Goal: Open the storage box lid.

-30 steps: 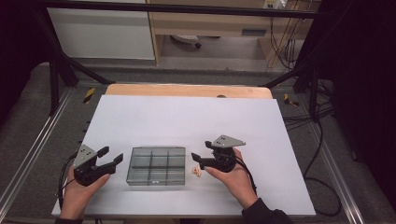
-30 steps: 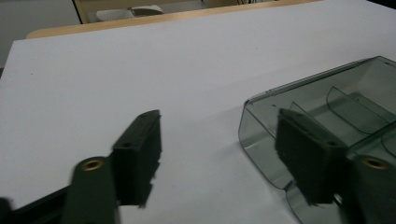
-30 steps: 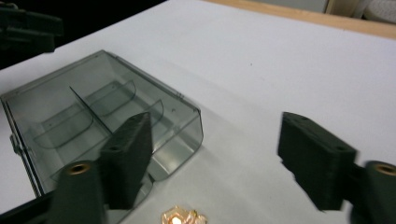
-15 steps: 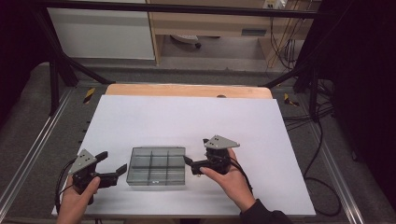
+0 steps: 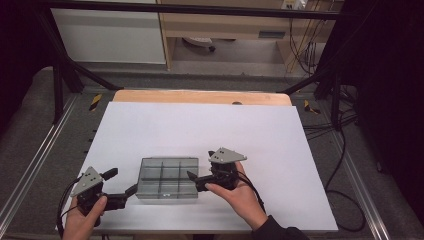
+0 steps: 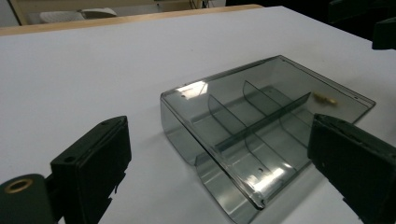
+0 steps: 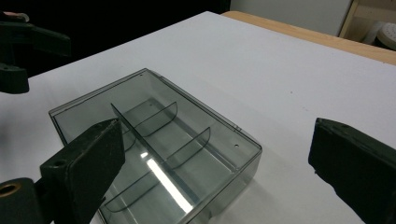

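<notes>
Below centre of the high view, on the white tabletop (image 5: 200, 130): one smoke-grey clear plastic organiser box (image 5: 166, 178) with inner dividers, lying flat, its open side up

- Compartments: thin partitions split it into a grid; in my left gripper view the box (image 6: 261, 135) sits right of centre, and a small pale yellowish piece (image 6: 325, 97) shows at its far right corner — inside or just behind the wall, I cannot tell
- My left gripper (image 5: 120, 186), lower left of the high view: black, two-jawed, grey three-cornered plate on top, held in my left hand (image 5: 82, 222). Jaws spread wide, having just been opening, nothing between them; the lower jaw tip lies just beside the box's left wall, contact not clear
- My right gripper (image 5: 194, 181), just right of the box in the high view: same make, held in my right hand (image 5: 240, 197). Jaws likewise spread wide after just opening, gripping nothing; tips close to the box's right wall
- In my right gripper view the box (image 7: 159, 140) fills the lower left, with one jaw in front of it and the other over bare tabletop at the right
- Light wooden strip (image 5: 200, 96) along the table's far edge, upper centre of the high view
</notes>
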### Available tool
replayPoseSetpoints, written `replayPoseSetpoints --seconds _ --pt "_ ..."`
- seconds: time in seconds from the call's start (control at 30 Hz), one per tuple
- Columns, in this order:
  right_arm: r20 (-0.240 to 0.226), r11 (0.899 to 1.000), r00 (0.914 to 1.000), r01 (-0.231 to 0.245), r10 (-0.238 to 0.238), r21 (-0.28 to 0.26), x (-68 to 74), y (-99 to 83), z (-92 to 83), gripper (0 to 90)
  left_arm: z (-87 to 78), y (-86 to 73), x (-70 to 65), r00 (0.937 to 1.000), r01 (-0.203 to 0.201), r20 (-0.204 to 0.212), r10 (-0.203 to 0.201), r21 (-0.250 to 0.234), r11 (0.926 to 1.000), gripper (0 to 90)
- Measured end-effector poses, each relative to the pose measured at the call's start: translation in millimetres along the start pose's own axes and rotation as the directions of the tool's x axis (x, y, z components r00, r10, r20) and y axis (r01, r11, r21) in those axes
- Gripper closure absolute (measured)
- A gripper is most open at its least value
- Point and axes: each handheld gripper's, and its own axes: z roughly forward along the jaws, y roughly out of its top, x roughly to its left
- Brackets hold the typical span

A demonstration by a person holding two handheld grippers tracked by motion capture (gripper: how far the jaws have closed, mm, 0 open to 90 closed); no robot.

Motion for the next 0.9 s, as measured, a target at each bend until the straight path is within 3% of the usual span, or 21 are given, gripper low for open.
replayPoseSetpoints --seconds 0.23,0.37,0.63,0.73,0.9 --pt "-0.013 1.0 0.9999 0.0 0.0 0.007 7.1 0.3 1.8 3.7 -3.8 -1.5 -4.2 0.9997 -0.007 0.025 0.007 -0.003 1.0 5.8" --pt "-0.045 1.0 0.9989 0.015 -0.014 0.01 16.5 0.5 2.7 6.6 -5.4 -2.5 -8.6 0.9992 -0.013 0.039 0.013 0.013 0.9998 5.9" --pt "-0.102 0.999 0.9939 0.039 -0.042 -0.024 36.9 0.7 2.2 35.3 -8.2 -4.1 -14.1 0.9975 -0.045 0.056 0.043 0.03 0.9985 11.1" --pt "-0.11 0.998 0.9922 0.057 -0.059 -0.02 43.7 -0.8 2.4 47.4 -9.0 -5.1 -15.5 0.9967 -0.058 0.058 0.056 0.04 0.9975 18.2" --pt "-0.163 0.997 0.9839 0.07 -0.073 -0.02 54.4 -4.8 5.0 67.1 -13.6 -6.2 -18.0 0.9951 -0.074 0.067 0.072 0.022 0.997 38.5"
